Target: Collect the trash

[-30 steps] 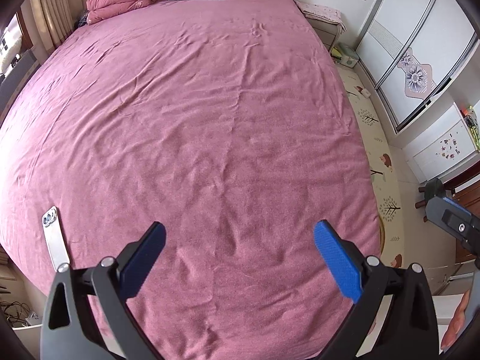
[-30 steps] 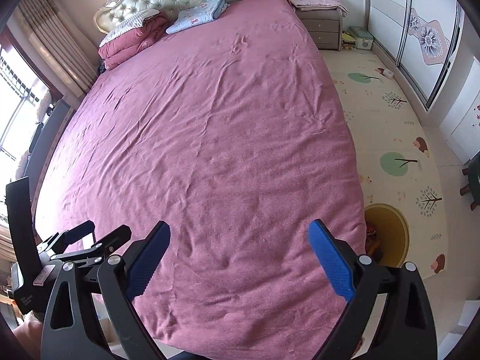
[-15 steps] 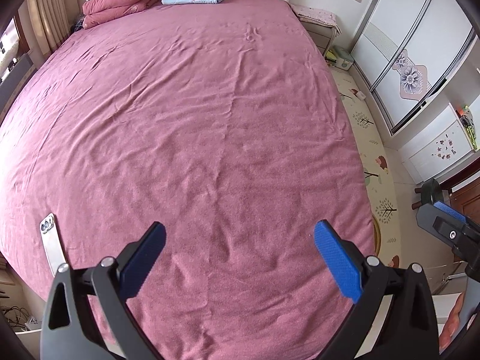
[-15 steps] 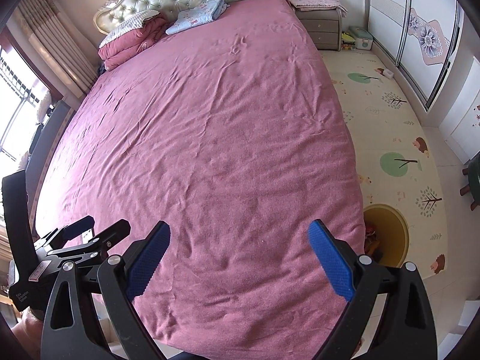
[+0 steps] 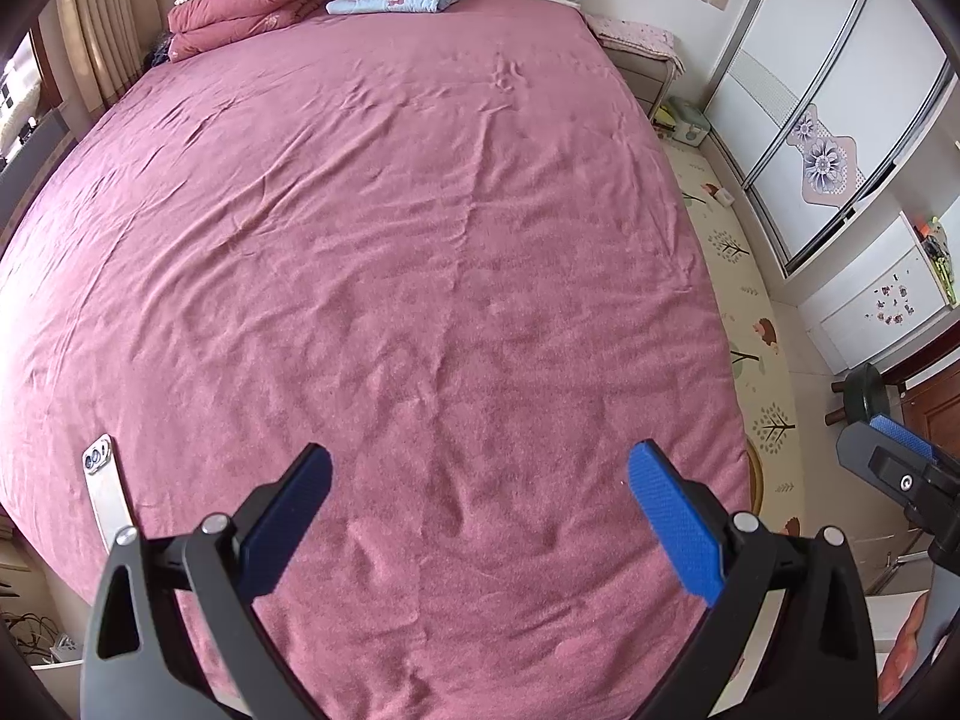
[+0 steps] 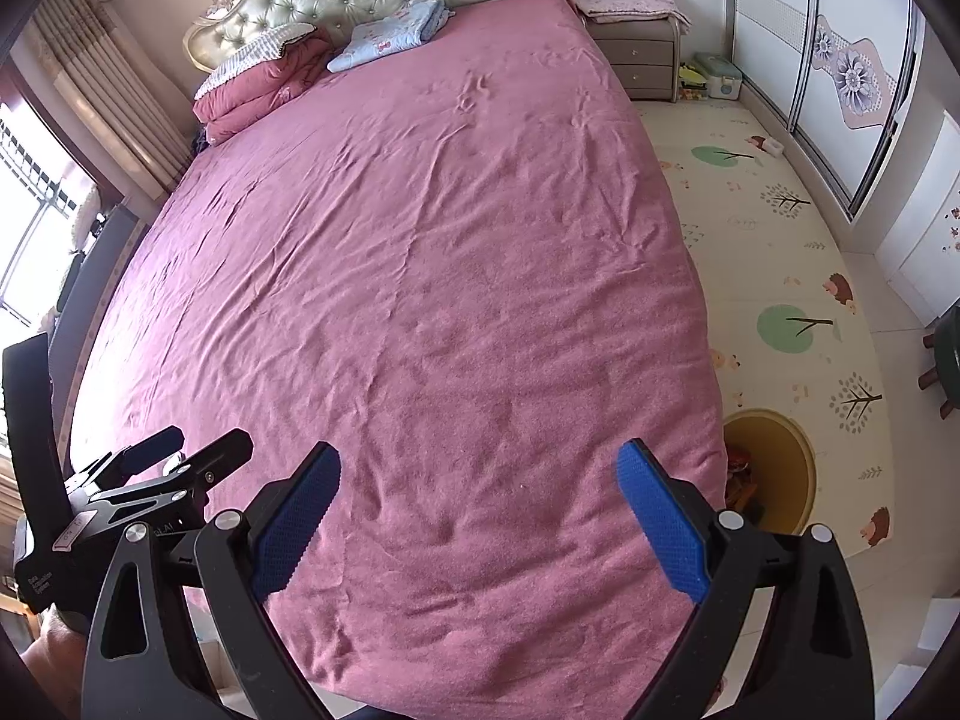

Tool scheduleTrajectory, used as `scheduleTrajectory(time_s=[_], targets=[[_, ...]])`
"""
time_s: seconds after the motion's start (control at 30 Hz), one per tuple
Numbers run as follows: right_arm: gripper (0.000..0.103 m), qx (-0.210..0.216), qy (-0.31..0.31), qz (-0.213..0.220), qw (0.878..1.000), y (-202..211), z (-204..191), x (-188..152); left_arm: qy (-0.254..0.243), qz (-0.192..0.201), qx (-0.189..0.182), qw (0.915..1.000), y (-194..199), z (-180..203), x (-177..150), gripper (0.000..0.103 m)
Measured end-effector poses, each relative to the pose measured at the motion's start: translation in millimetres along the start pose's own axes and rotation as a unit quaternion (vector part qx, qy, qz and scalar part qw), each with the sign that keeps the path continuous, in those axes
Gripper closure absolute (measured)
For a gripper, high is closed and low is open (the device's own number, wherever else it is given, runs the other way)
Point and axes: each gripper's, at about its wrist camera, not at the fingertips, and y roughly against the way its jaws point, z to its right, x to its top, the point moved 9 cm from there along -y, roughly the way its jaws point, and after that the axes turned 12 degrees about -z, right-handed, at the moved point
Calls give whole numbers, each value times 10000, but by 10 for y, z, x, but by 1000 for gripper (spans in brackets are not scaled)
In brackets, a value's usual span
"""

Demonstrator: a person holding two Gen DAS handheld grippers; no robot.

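Note:
My left gripper (image 5: 480, 465) hangs open over the near end of a wide bed with a pink sheet (image 5: 390, 240), nothing between its blue pads. My right gripper (image 6: 478, 461) is open too, empty, above the same end of the pink sheet (image 6: 420, 270). Each gripper shows in the other's view: the right one (image 5: 900, 468) at the far right, the left one (image 6: 156, 468) at the lower left. A round yellow bin (image 6: 786, 468) stands on the floor by the bed's right corner, with something colourful inside. I see no loose trash on the sheet.
A silver phone (image 5: 105, 486) lies on the sheet near the left edge. Folded pink bedding (image 6: 258, 90) and a light blue folded cloth (image 6: 390, 33) sit by the headboard. A patterned play mat (image 6: 780, 240), a nightstand (image 6: 642, 57), wardrobe doors (image 6: 840, 60) and a dark stool (image 6: 951, 354) are right of the bed.
The left wrist view has pulled back and tilted up a little, so the headboard and more of the bed show. The right gripper has barely moved. Both stay open.

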Motion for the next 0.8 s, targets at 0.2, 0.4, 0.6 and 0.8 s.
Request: scheduleTrajectory(time_s=[0.2,0.4,0.6,0.8], targets=[[13,-5,0,0,10000,5,5,-2,-29,106,24,9999,26,-10,58,5],[13,-2,-13,7,10000,1,10,5,-26,139,41,9999,37,-26,83,5],[13,-5,-31,-15,10000,-20,5,-2,65,44,44,10000,4,-60,55,4],[13,-2,-43,-40,10000,-51,0,-4,92,7,-1,10000,-8,-71,44,4]])
